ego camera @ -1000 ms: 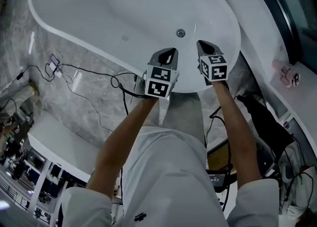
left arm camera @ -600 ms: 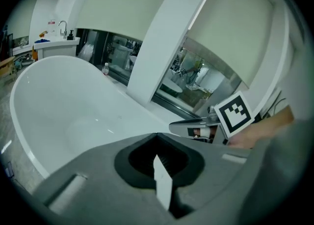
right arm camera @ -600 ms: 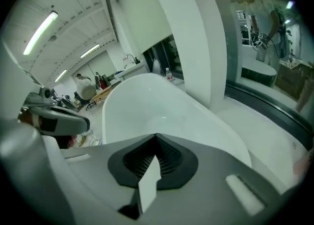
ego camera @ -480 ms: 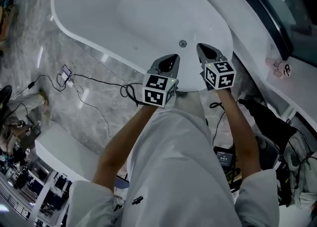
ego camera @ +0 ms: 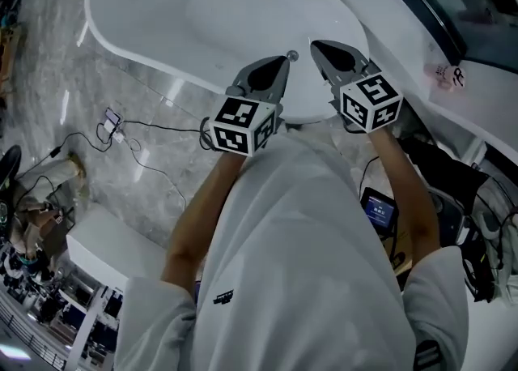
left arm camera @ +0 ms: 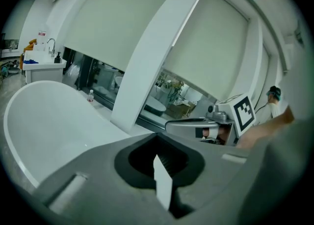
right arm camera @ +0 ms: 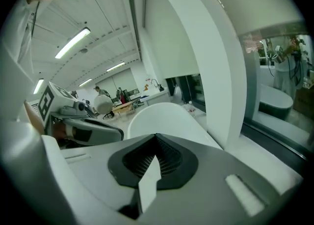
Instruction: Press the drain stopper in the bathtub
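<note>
Head view is showing me the white bathtub point(ego camera: 162, 5) running from the far left to a near right end. The drain stopper point(ego camera: 293, 56) is sitting as a small round metal disc on the tub's inside, close to that near end. I'm seeing the left gripper point(ego camera: 277, 68) and right gripper point(ego camera: 322, 48) hanging side by side over the near rim, tips pointing into the tub. The stopper is lying between the two tips, just beside both, and I'm not able to tell whether either is touching it. Left gripper view is giving me jaws clenched together with nothing between them, and the tub is curving off to the left. Right gripper view is showing the same: jaws pressed tight, empty. Cables point(ego camera: 162, 126) are trailing over the marble floor point(ego camera: 57, 94) left of the tub. A small lit screen point(ego camera: 378, 209) is lying low on the right, beside the person's right forearm
</note>
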